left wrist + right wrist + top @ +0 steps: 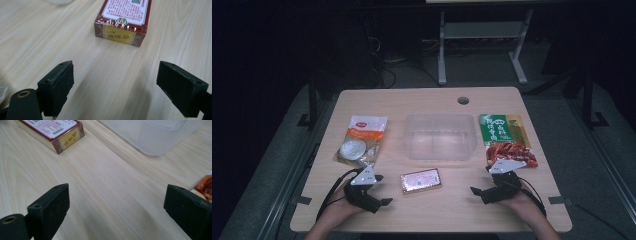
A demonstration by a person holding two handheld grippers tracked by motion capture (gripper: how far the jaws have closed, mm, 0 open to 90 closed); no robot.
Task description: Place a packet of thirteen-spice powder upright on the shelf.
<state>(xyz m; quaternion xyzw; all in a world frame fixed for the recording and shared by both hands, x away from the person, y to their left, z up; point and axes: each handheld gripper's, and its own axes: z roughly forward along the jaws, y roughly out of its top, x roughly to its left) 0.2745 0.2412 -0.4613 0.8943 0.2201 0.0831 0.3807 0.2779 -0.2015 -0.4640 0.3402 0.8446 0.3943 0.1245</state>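
The pale wooden tabletop [427, 210] carries everything in a loose arc around a clear, empty rectangular plastic container [440, 136] at its middle, which looks set there to receive the packets laid around it. To the container's left lies a white-and-orange plastic pouch with a round white disc showing [361, 140]; to its right, a green printed flat packet [503, 129] with a red snack packet [511, 153] touching its near edge. Smallest and nearest to the person is a small dark-red rectangular carton with a yellow end label [421, 180], lying flat just in front of the container, between the two tools and so within easy reach of either.

The left hand-held gripper [381, 189] rests low by the near edge, angled inward toward the carton, jaws spread wide and empty. The right hand-held gripper [482, 181] mirrors it, just beside the red snack packet, likewise released and holding nothing.
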